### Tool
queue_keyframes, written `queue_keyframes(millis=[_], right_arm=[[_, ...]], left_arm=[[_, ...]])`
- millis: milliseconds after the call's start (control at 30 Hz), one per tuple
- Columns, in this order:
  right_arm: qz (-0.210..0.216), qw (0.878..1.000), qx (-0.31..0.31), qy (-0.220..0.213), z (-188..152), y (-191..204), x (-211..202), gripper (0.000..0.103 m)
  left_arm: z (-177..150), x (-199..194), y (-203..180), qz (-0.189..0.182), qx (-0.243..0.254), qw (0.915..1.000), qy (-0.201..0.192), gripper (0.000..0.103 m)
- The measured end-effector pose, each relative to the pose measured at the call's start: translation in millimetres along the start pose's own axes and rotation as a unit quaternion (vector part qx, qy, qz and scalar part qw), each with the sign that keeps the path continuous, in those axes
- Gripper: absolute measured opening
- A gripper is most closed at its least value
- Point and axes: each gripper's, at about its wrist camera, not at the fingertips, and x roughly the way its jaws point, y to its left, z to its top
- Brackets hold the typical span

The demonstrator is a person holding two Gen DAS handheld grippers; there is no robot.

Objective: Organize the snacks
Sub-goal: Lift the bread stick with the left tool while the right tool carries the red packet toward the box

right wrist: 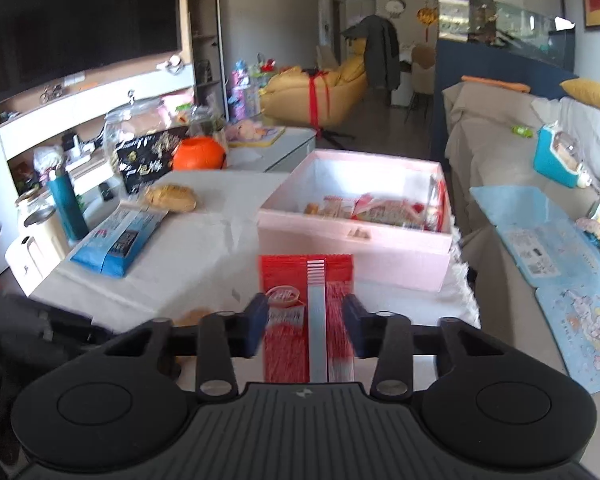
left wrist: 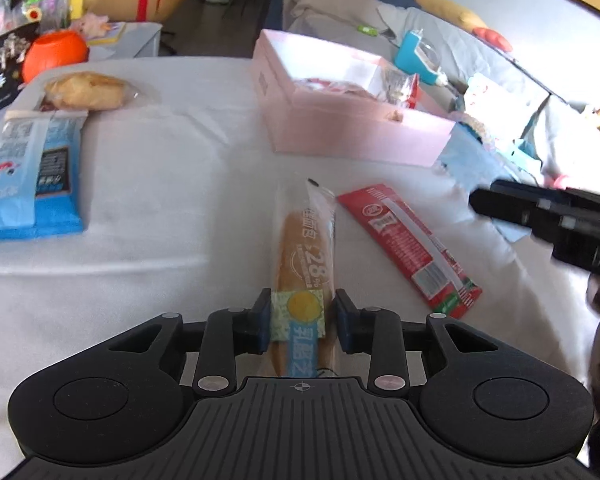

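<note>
My left gripper [left wrist: 302, 316] has its blue pads on both sides of a long bread stick in a clear wrapper [left wrist: 304, 256], which lies on the white tablecloth [left wrist: 160, 200]. A red snack packet [left wrist: 410, 242] lies to its right in that view. My right gripper [right wrist: 306, 322] holds a red snack packet [right wrist: 306, 308] between its pads, raised before the pink box [right wrist: 356, 236]. The pink box [left wrist: 352, 136] stands open with several snacks inside. The right gripper's black body [left wrist: 548, 216] shows at the left wrist view's right edge.
A blue snack bag [left wrist: 28, 176] [right wrist: 120, 240] and a wrapped round bun [left wrist: 86, 90] [right wrist: 172, 198] lie at the table's left. An orange pot [right wrist: 198, 154], a black box [right wrist: 148, 160] and bottles [right wrist: 66, 204] stand beyond. A sofa [right wrist: 512, 152] with blue sheets [right wrist: 540, 224] is on the right.
</note>
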Motion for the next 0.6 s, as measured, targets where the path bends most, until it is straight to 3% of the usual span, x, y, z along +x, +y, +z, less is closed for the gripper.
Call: queue_keyframes(millis=[167,333,600], right_arm=[[-0.010,1.000,-0.003,0.014,-6.2,-3.6,7.4,0.040],[-0.011,0.999,-0.012,0.043,-17.8,-1.6,24.7,0.064],[-0.015,0.995,0.000,0.095,-30.4,-2.1,66.9,0.068]], left_arm=[[9.3,4.2,-7.9,0.010,0.019,0.9997,-0.009,0.035],[4.9,8.8,-4.0,0.021,0.017,0.9996,0.002,0.035],[1.4,9.6,-3.3,0.022,0.013,0.9997,0.005,0.036]])
